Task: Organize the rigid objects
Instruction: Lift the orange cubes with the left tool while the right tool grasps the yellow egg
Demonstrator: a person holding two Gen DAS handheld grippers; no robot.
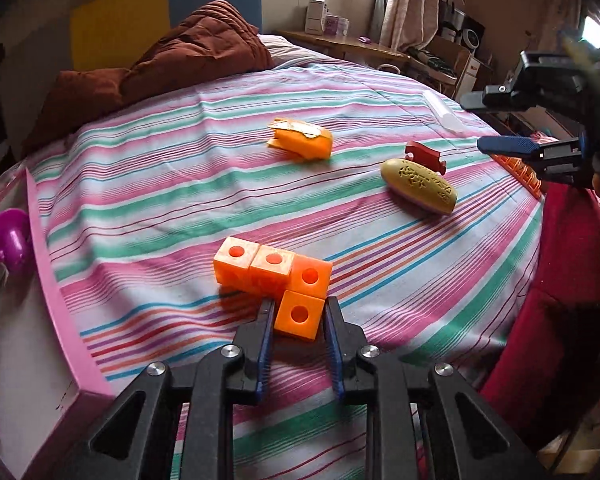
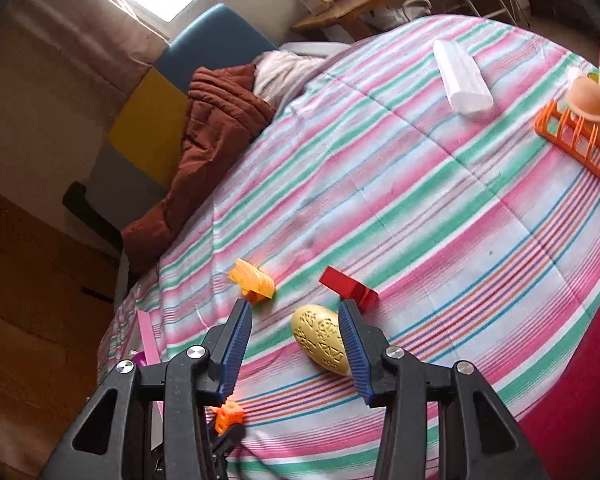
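An orange piece of linked cubes [image 1: 274, 276] lies on the striped bedspread [image 1: 180, 168]. My left gripper [image 1: 299, 308] is closed on its nearest cube; a bit of it also shows in the right wrist view [image 2: 229, 416]. An orange shell-like piece [image 1: 302, 138] [image 2: 254, 278], an olive oval piece with cut-out patterns [image 1: 420, 190] [image 2: 324, 338] and a red block [image 1: 426, 154] [image 2: 350, 286] lie farther out. My right gripper [image 2: 296, 312] [image 1: 480, 122] hovers open and empty above the olive piece.
A pink box [image 1: 56, 304] with a purple round toy [image 1: 10, 240] stands at the left. An orange rack [image 2: 580, 148] with a peach cup [image 2: 590, 98] sits at the right edge. A white tube [image 2: 462, 76] and a brown quilt [image 1: 172, 60] lie at the far side.
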